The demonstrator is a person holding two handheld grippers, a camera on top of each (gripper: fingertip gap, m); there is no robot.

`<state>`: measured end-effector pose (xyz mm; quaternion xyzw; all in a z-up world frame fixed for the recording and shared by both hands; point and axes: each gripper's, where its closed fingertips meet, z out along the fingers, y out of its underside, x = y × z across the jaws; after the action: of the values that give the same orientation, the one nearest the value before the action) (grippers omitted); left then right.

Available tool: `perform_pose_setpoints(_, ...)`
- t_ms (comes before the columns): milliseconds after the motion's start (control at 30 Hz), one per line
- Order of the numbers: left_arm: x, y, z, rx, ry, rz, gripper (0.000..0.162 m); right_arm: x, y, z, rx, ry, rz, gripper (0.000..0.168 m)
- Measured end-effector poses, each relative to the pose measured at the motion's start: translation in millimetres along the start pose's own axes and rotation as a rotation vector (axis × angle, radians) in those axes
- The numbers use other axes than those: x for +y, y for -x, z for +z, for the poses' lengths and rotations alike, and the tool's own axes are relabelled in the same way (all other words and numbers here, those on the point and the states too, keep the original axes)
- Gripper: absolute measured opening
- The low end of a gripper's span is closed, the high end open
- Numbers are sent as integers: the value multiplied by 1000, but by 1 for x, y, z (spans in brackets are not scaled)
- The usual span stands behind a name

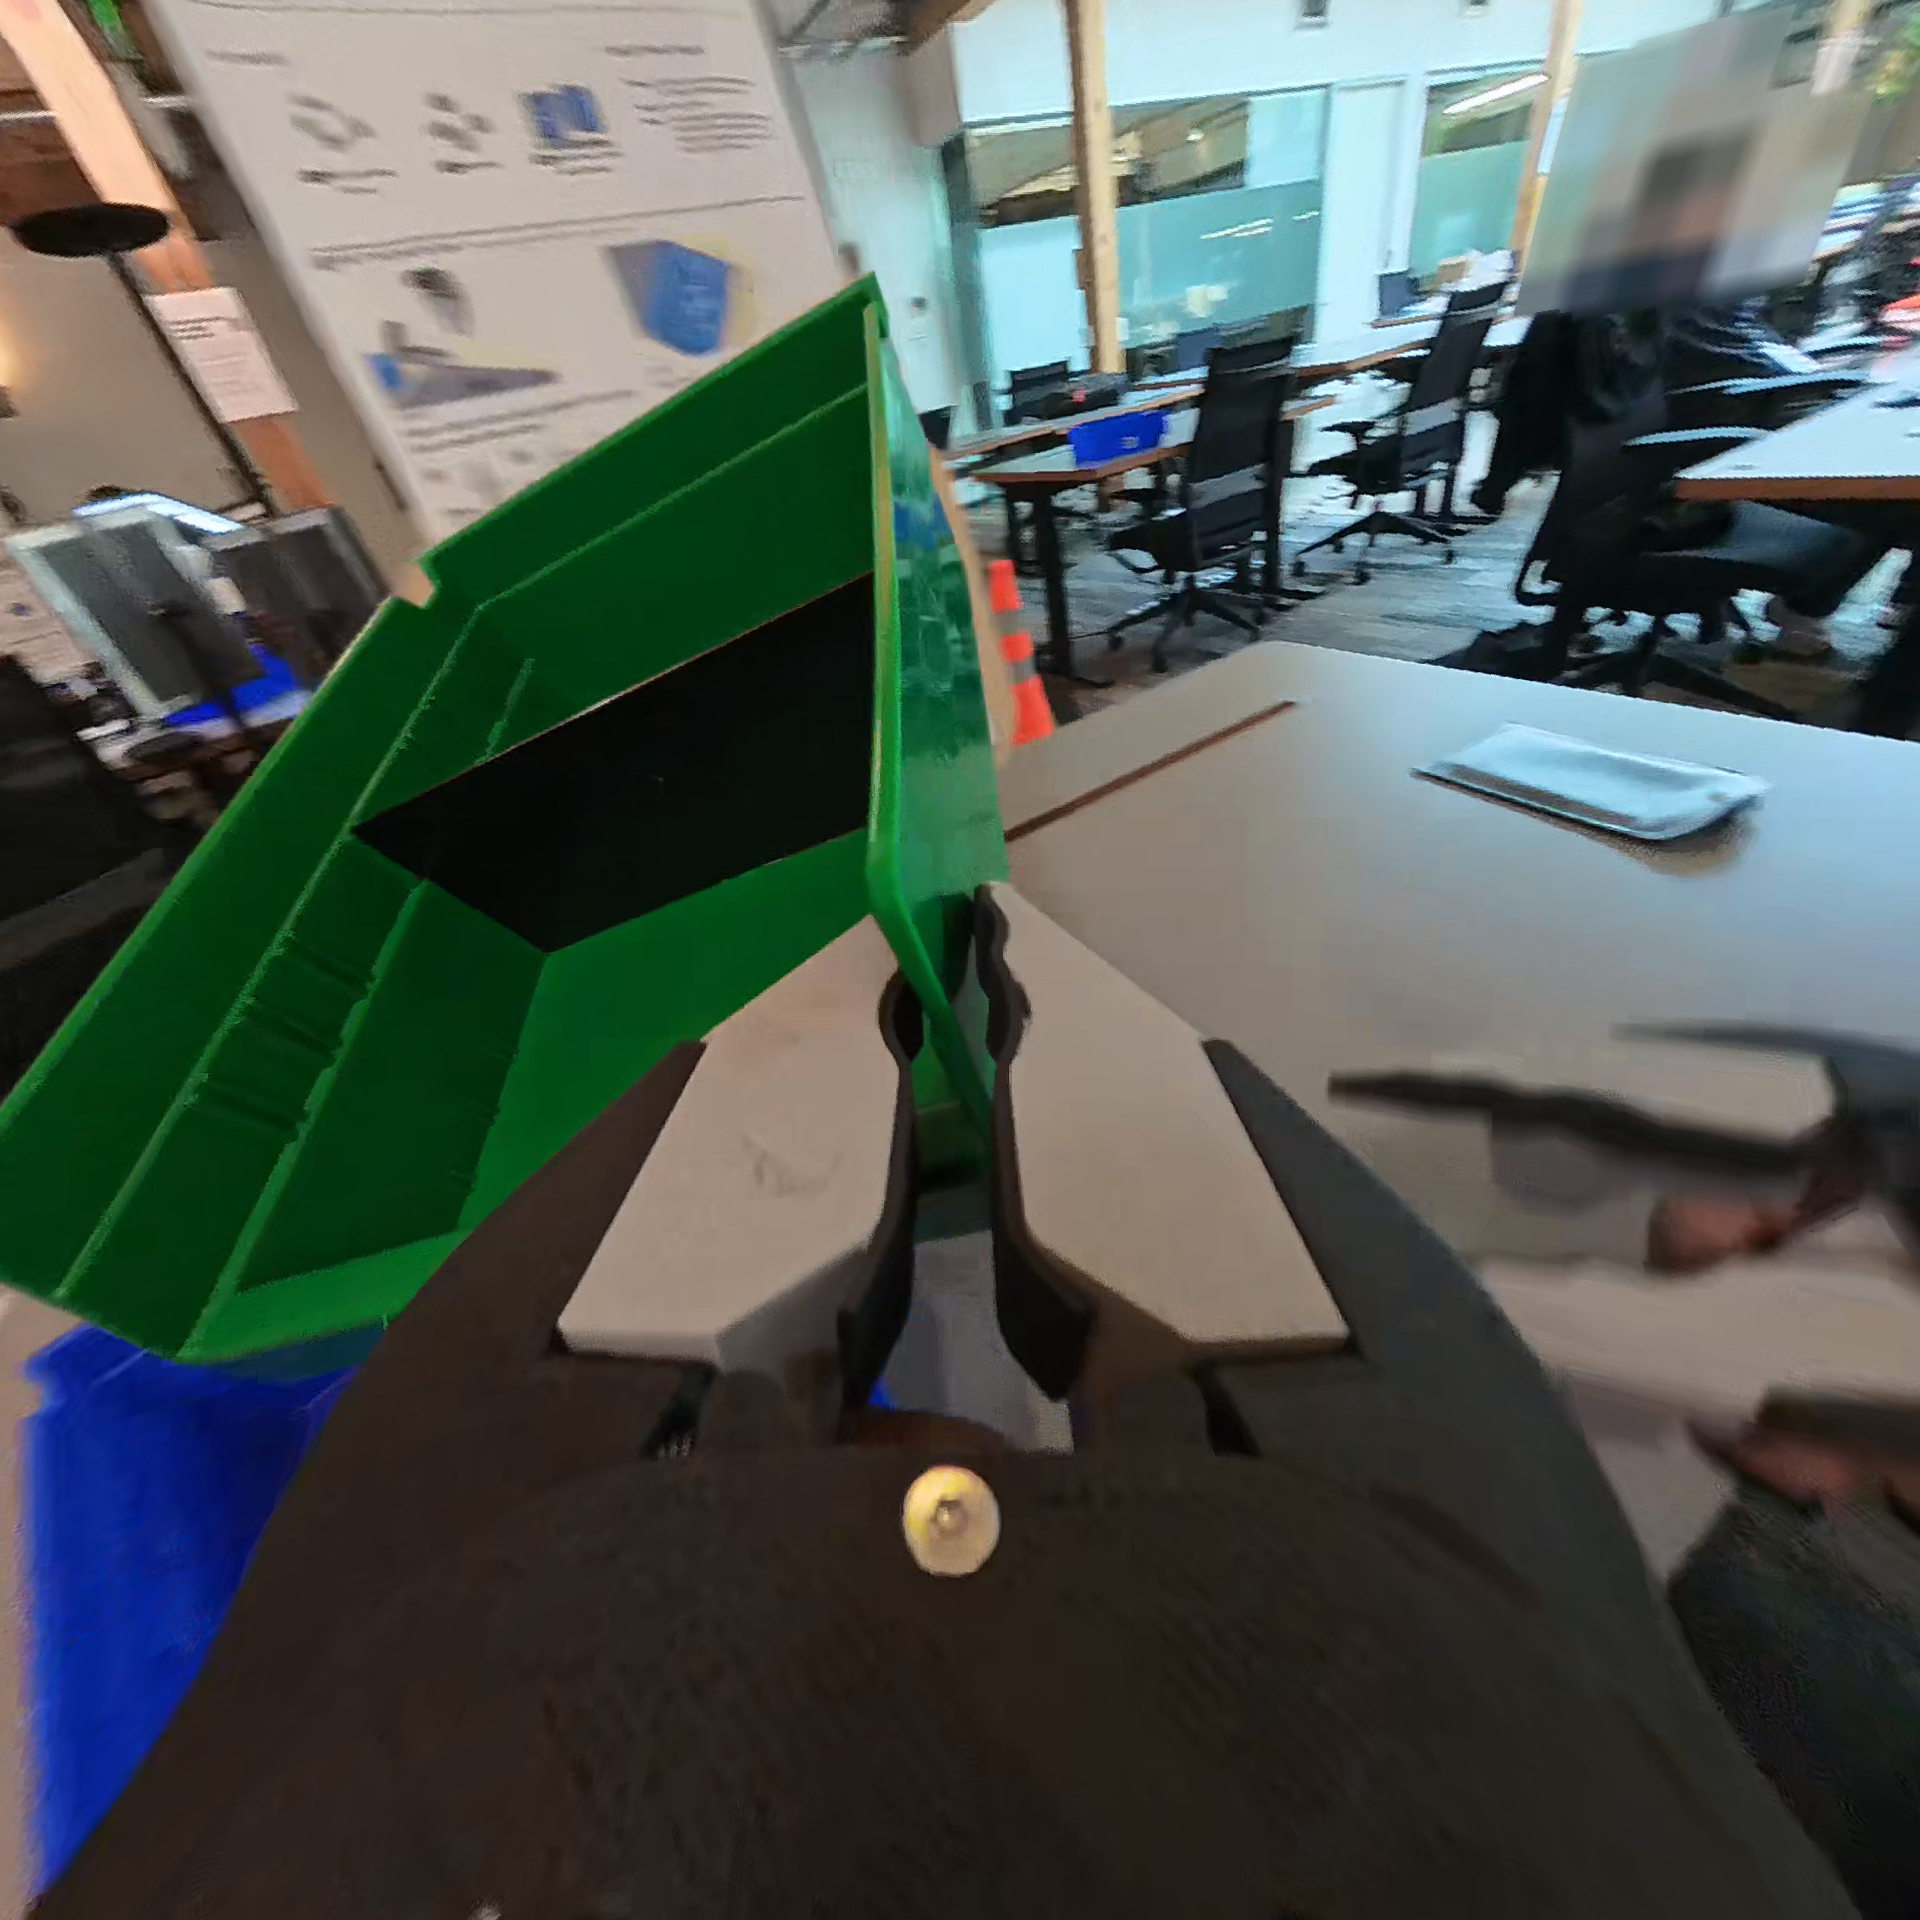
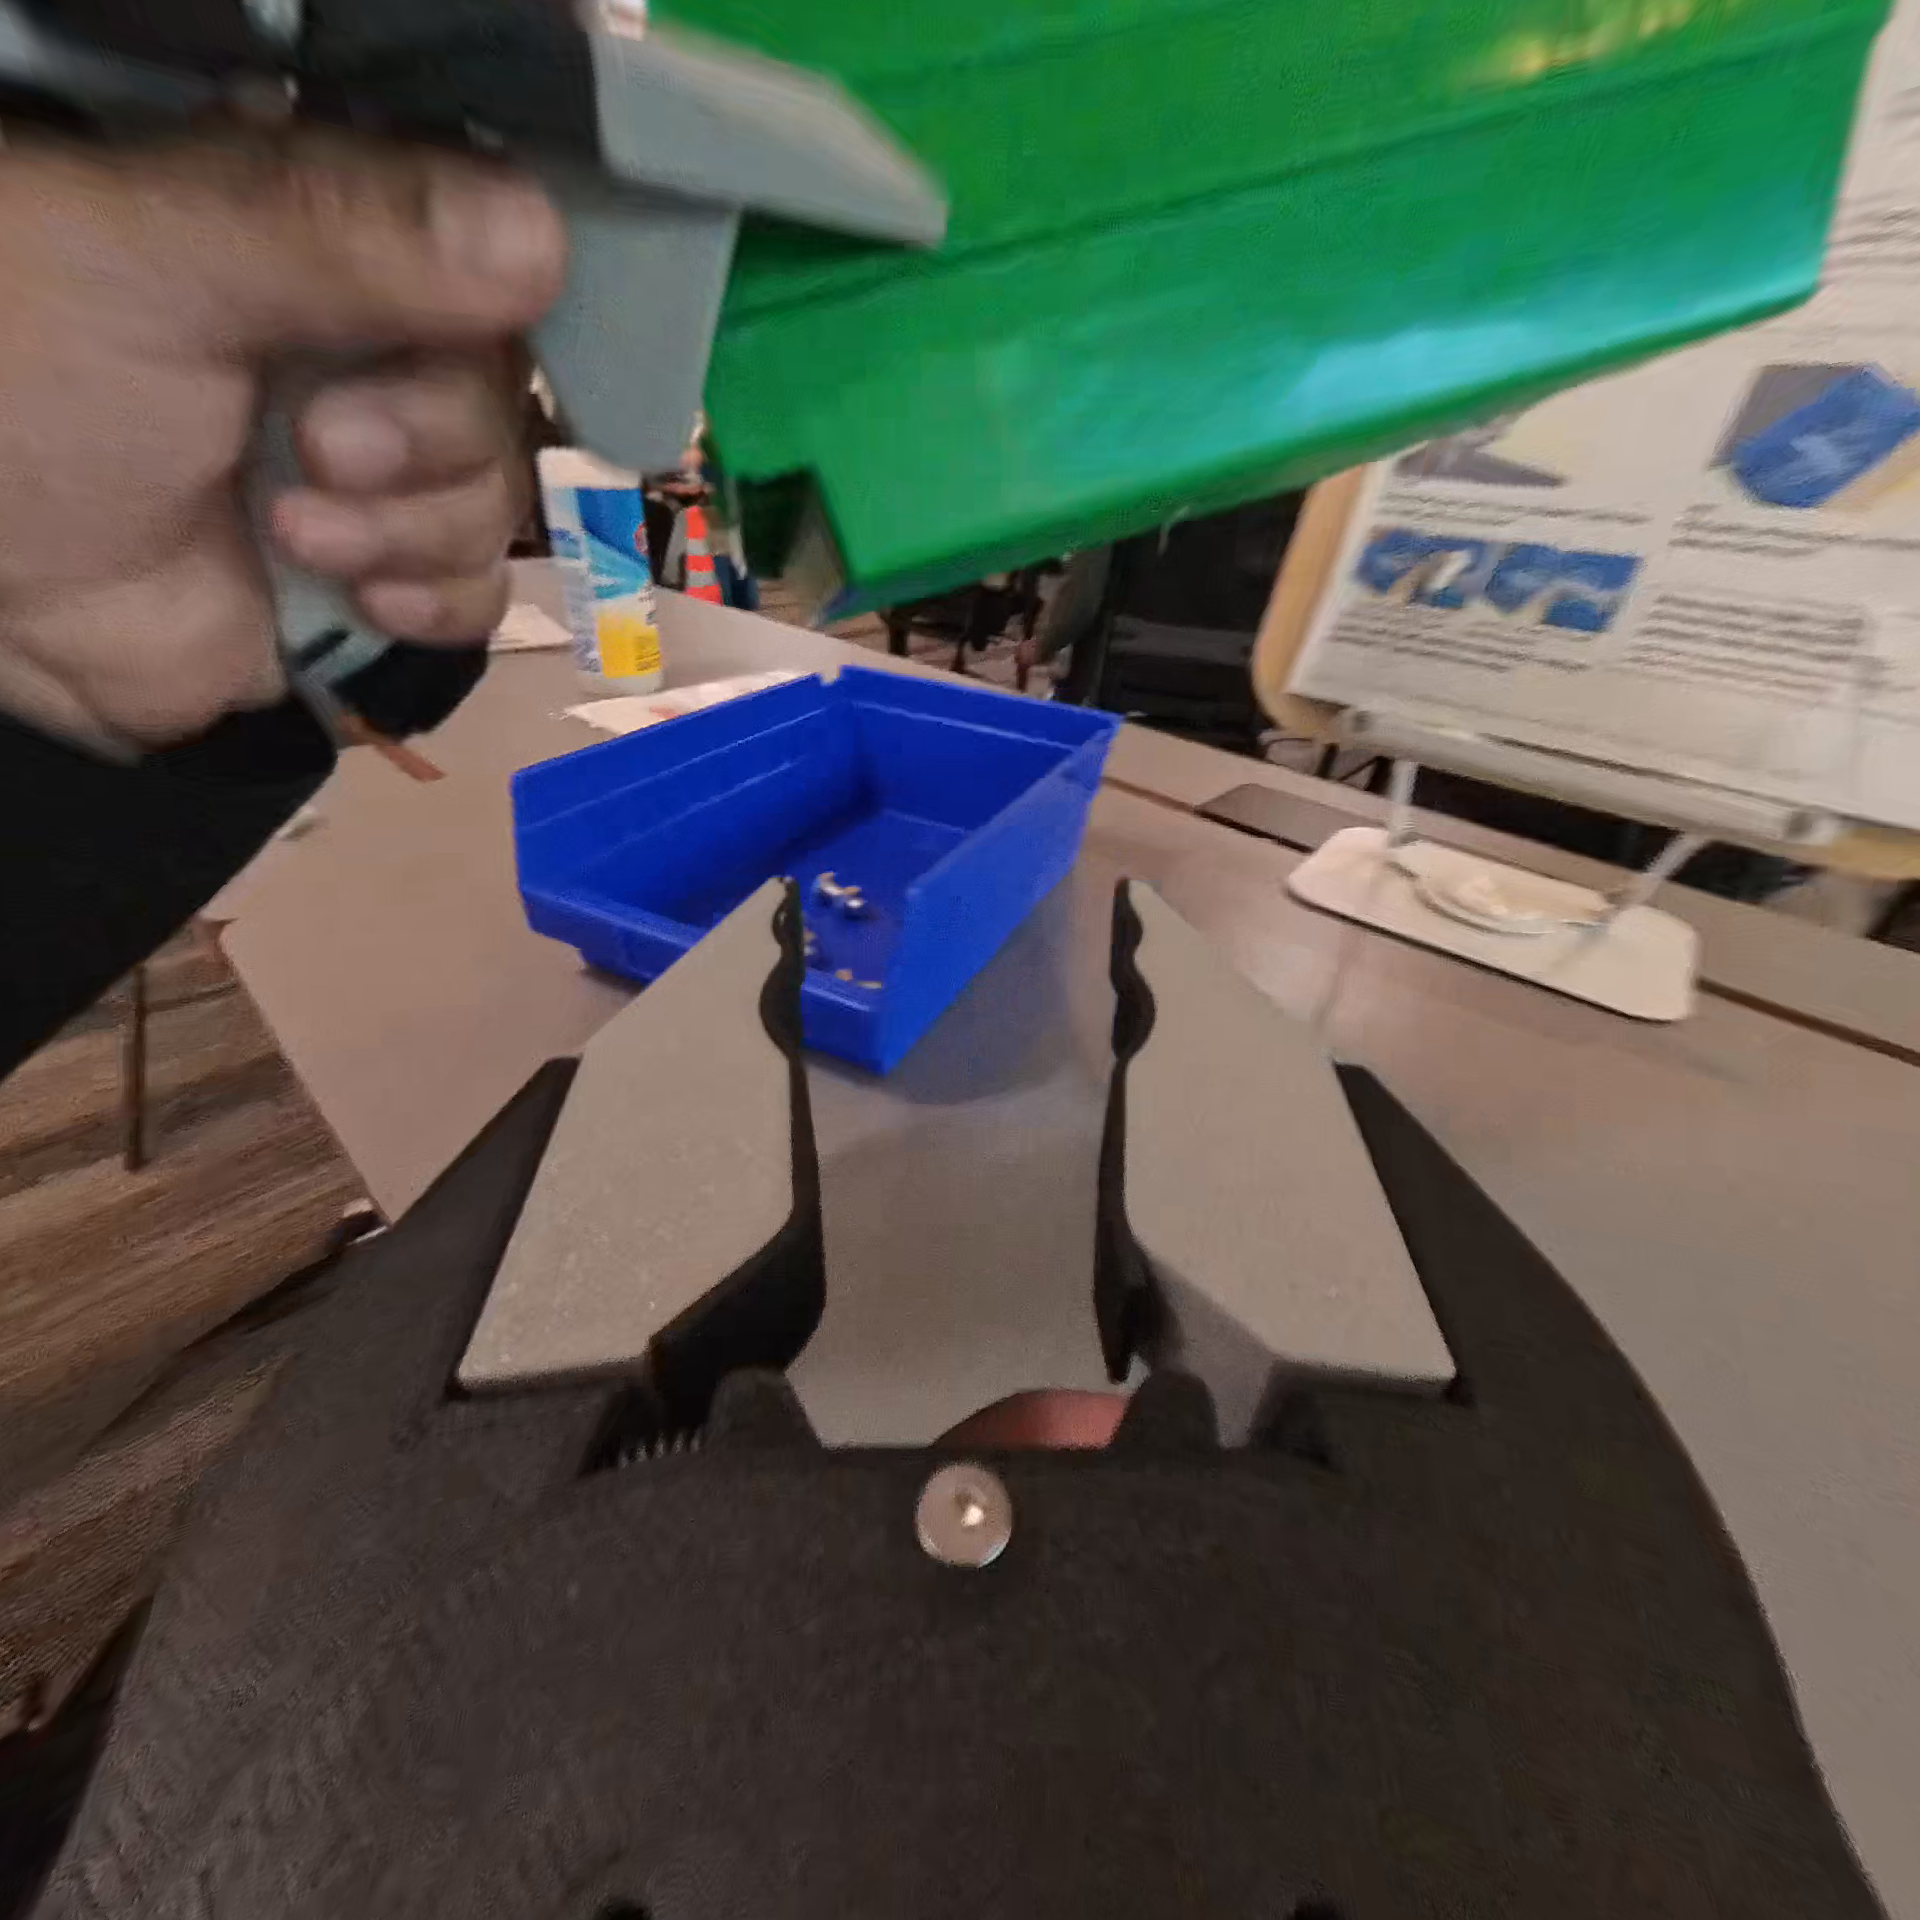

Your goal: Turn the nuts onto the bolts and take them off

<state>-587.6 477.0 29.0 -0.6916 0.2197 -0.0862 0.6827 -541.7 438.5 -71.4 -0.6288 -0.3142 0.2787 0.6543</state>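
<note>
The left tool (image 1: pixel 951 997) is clenched on one side wall of the tilted, seemingly empty green bin (image 1: pixel 499 935), held up off the tabletop (image 1: pixel 1403 935); such a thin, one-sided pinch could let the bin twist out and drop onto the blue bin (image 2: pixel 831 862) ahead of and below it. The right tool (image 2: pixel 956 987) hovers released and empty, the blue bin just beyond its tips holding small metal pieces (image 2: pixel 842 899), probably the nuts and bolts, which a fall might scatter.

An open office: black swivel chairs (image 1: pixel 1226 488) at wood-edged desks (image 1: pixel 1091 457), glass partitions (image 1: pixel 1195 239) behind, a wooden post (image 1: pixel 1093 177), and a white poster board (image 1: pixel 499 208) beside the grey bench (image 1: pixel 1403 914).
</note>
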Motion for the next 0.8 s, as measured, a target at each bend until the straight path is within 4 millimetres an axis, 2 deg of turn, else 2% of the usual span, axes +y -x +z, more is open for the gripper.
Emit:
perform_pose_setpoints(33,5,-24,5,43,-4,11,3,-10,-20,-24,40,-12,2,56)
perform_pose_setpoints(100,22,-71,15,132,3,42,4,-18,-39,-68,13,45,-29,55)
perform_pose_setpoints(167,46,-115,30,207,38,58,4,-15,-66,-102,94,118,-76,55)
perform_pose_setpoints(233,77,-150,48,252,97,59,5,1,-99,-127,201,194,-109,54)
perform_pose_setpoints(333,126,-189,73,281,174,9,7,41,-131,-146,251,294,-22,57)
perform_pose_setpoints(367,136,-203,77,300,157,11,2,55,-135,-150,260,319,31,58)
perform_pose_setpoints(433,153,-221,87,267,149,46,0,76,-143,-153,257,361,102,60)
perform_pose_setpoints(467,155,-233,93,276,142,27,1,82,-145,-154,259,369,117,60)
perform_pose_setpoints(500,154,-250,97,327,152,12,10,89,-151,-152,273,380,120,58)
perform_pose_setpoints(567,143,-288,99,487,195,-60,37,108,-179,-150,348,452,134,57)
perform_pose_setpoints(600,136,-300,98,543,214,-96,41,115,-193,-148,372,477,161,32)
perform_pose_setpoints(633,125,-312,91,638,206,-126,59,117,-208,-145,384,477,177,12)
perform_pose_setpoints(667,114,-314,83,699,185,-150,61,115,-225,-144,414,470,182,6)
perform_pose_setpoints(700,104,-309,76,724,149,-151,47,113,-245,-143,448,478,176,10)
perform_pose_setpoints(733,98,-298,70,714,121,-144,41,112,-263,-143,485,496,166,21)
perform_pose_setpoints(767,95,-284,65,695,121,-138,43,110,-279,-144,516,519,160,31)
perform_pose_setpoints(800,94,-270,56,686,136,-133,47,105,-290,-146,538,531,160,33)
